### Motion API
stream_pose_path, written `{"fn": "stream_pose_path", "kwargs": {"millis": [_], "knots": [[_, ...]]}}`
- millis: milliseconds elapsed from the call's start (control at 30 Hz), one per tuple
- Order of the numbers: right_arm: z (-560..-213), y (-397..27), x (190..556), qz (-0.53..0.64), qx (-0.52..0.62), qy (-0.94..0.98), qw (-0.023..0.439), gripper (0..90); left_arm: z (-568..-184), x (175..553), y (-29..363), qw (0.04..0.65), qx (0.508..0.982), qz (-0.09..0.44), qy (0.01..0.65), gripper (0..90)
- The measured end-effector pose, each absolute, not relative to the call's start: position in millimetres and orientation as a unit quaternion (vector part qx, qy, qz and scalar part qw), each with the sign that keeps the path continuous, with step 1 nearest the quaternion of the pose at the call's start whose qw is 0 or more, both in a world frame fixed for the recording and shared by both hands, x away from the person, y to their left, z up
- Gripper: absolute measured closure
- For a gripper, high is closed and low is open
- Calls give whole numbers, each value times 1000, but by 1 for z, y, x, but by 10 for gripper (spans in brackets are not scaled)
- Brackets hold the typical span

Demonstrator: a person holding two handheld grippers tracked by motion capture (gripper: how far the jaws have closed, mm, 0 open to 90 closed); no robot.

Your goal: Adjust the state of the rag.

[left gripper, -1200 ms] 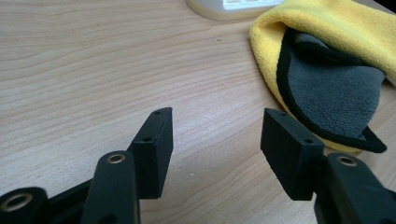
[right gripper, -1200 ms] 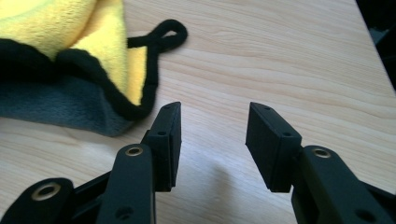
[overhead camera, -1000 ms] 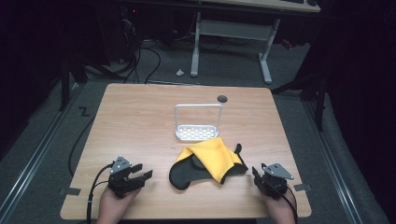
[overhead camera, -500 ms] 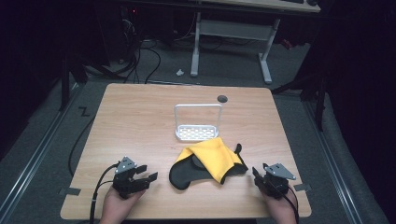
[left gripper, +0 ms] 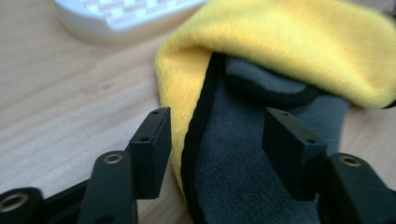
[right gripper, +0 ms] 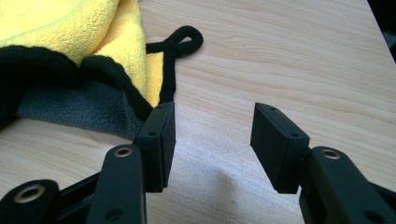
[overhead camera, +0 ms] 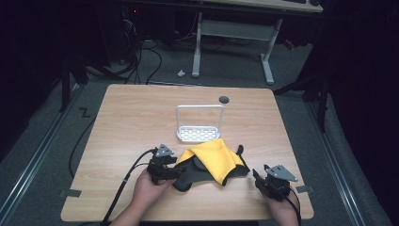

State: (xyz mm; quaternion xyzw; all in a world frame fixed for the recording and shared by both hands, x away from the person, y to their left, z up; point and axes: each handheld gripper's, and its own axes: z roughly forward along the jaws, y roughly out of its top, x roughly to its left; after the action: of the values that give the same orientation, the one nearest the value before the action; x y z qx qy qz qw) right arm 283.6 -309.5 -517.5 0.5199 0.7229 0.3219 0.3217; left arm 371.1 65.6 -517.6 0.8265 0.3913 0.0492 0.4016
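Table (overhead camera: 141, 113): L claw (overhead camera: 175, 173) moved in to cloth (overhead camera: 214, 157), apart; R claw (overhead camera: 259, 179) widening, empty.

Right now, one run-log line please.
left gripper: open, astride grey-yellow cloth edge | right gripper: open, holding nothing, beside cloth | white rack: behind cloth

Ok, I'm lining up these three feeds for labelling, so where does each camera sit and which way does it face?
High view: above the person's side, looking forward and down on the table; shows both hands, left gripper, right gripper.
Left gripper view: rides the left gripper, looks along its open jaws at the grey-and-yellow cloth and white rack.
Right gripper view: rides the right gripper, looks past its open jaws over bare wood at the cloth's black loop.
All three share the cloth.
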Motion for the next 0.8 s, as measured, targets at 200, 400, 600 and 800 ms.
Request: {"fn": "stream_pose_path", "kwargs": {"millis": [200,400,600,800], "knots": [[-518,-308,284,323,516,726,320,507,-523,364,62,387,832,71,391,627],[-516,-304,282,325,507,730,322,507,-526,342,67,383,842,101,365,865],[-515,-299,279,328,502,734,320,508,-526,314,98,381,849,91,355,866],[-515,-288,279,329,487,745,317,507,-528,298,148,382,831,103,391,859]]}}
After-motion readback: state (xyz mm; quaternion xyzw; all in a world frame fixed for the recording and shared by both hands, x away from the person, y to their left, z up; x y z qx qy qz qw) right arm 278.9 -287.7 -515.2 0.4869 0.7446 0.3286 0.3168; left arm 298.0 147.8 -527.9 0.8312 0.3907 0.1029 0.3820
